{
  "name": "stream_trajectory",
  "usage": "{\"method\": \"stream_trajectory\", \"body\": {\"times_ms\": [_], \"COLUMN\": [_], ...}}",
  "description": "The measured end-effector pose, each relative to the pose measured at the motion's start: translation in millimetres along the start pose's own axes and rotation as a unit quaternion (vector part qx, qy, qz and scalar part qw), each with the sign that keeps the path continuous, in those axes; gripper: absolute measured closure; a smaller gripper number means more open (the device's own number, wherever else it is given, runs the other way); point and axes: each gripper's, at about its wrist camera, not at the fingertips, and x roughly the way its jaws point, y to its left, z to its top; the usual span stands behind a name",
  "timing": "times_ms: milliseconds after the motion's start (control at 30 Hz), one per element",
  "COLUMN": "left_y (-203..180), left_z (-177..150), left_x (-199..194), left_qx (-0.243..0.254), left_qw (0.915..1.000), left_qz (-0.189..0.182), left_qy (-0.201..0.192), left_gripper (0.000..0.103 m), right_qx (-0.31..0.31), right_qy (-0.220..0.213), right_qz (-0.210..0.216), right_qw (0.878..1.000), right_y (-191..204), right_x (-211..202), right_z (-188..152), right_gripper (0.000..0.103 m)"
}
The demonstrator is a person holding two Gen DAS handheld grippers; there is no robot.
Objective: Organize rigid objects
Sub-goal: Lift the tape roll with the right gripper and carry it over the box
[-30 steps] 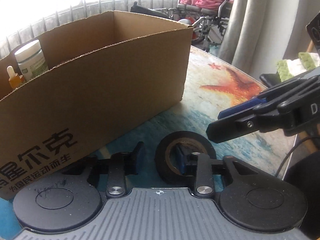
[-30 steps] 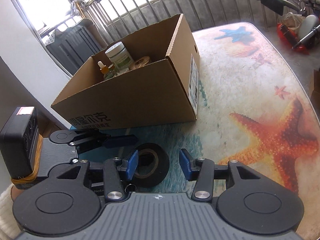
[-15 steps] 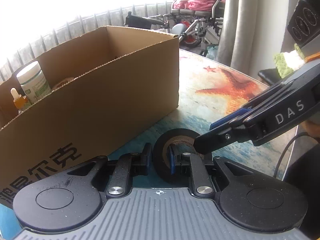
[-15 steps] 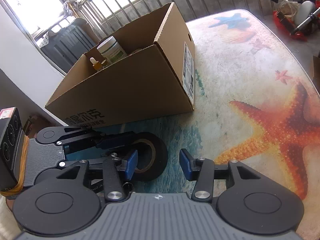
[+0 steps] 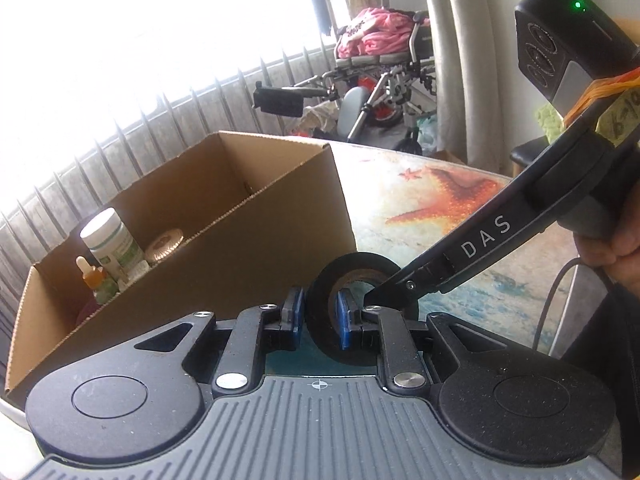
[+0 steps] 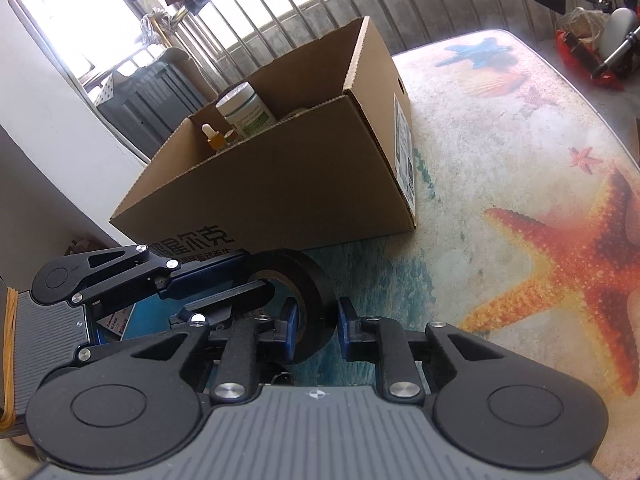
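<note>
A black tape roll (image 5: 352,276) is held upright above the table, next to an open cardboard box (image 5: 224,248). My left gripper (image 5: 318,320) is shut on the roll's wall, one pad outside and one inside the hole. My right gripper (image 6: 314,328) straddles the same roll (image 6: 308,280) with a visible gap beside its right pad, so it is open; it also shows in the left wrist view (image 5: 460,256). The box holds a white jar (image 5: 112,240), a small orange dropper bottle (image 5: 90,272) and a round golden lid (image 5: 164,240).
The table wears a seaside cloth with an orange starfish (image 6: 568,256). A metal railing (image 6: 304,8) runs behind the box. A wheelchair with pink cloth (image 5: 376,60) and a curtain (image 5: 456,40) stand beyond the table's far side.
My left gripper closed on the tape roll and lifted it off the table to box-rim height. My right gripper moved in around the roll, narrowing its opening.
</note>
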Motion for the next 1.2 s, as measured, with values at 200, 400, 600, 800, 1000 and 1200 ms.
{"method": "stream_trajectory", "body": {"times_ms": [200, 400, 600, 800, 1000, 1200], "left_y": [33, 98, 132, 134, 130, 129], "left_z": [38, 101, 130, 124, 112, 107], "left_x": [-32, 22, 102, 166, 201, 219], "left_qx": [0.001, 0.003, -0.002, 0.012, 0.047, 0.069], "left_qw": [0.9976, 0.9991, 0.9989, 0.9914, 0.9789, 0.9698], "left_qz": [0.028, 0.031, 0.005, -0.007, 0.002, 0.024], "left_qy": [-0.064, -0.027, 0.046, 0.13, 0.199, 0.233], "left_gripper": [0.086, 0.088, 0.088, 0.088, 0.089, 0.087], "right_qx": [-0.052, -0.114, -0.102, -0.1, -0.097, -0.102], "right_qy": [-0.054, -0.065, -0.043, -0.021, -0.035, -0.038], "right_qz": [0.033, 0.005, -0.045, -0.074, -0.056, -0.042], "right_qw": [0.997, 0.991, 0.993, 0.992, 0.993, 0.993], "right_y": [37, 81, 80, 58, 46, 43], "right_x": [-39, -24, 21, 49, 47, 43], "right_z": [26, 114, 172, 185, 181, 180], "right_gripper": [0.081, 0.08, 0.075, 0.066, 0.066, 0.066]}}
